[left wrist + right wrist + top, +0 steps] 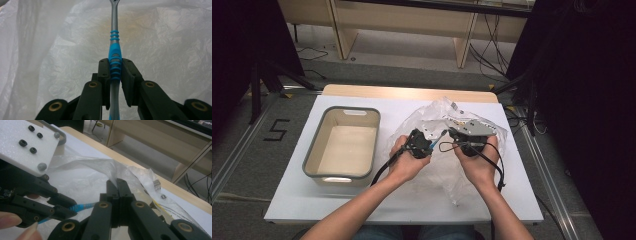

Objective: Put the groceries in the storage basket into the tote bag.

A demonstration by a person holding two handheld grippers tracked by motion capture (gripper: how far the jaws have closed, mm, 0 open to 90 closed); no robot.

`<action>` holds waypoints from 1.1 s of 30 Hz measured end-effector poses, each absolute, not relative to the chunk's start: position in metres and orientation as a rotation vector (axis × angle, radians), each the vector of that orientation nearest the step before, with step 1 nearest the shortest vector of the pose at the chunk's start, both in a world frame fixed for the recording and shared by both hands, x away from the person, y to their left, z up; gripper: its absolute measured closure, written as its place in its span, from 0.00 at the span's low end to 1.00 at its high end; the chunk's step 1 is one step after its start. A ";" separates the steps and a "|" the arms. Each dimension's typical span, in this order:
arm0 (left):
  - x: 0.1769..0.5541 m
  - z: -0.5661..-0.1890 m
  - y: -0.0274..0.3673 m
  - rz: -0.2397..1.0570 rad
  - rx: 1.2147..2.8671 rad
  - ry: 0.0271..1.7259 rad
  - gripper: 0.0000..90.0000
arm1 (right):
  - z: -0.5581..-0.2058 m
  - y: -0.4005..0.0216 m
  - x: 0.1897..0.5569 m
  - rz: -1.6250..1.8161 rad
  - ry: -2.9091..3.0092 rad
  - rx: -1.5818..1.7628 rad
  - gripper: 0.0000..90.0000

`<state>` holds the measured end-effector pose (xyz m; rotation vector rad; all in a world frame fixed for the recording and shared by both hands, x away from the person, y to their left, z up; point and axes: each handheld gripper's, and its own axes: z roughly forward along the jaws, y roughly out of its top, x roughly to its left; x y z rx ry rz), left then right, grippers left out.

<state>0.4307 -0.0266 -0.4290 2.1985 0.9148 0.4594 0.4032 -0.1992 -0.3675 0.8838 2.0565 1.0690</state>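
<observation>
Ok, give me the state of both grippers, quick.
Left gripper: closed on the blue and grey toothbrush.
Right gripper: closed, pinching the edge of the clear plastic bag.

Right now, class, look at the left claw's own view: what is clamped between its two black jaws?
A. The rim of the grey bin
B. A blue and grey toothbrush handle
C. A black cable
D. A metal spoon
B: in the left gripper view the left claw is shut on the toothbrush, whose blue ribbed handle runs up between the jaws toward the clear plastic bag.
</observation>
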 end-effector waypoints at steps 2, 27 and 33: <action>0.431 -0.429 -0.027 0.460 2.193 0.914 0.86 | -0.368 -0.199 0.403 1.068 2.058 0.883 1.00; 0.437 -0.435 -0.034 0.483 2.156 0.924 0.86 | -0.368 -0.199 0.403 1.066 2.062 0.880 1.00; 0.438 -0.437 -0.035 0.494 2.157 0.933 0.86 | -0.368 -0.200 0.403 1.066 2.061 0.879 1.00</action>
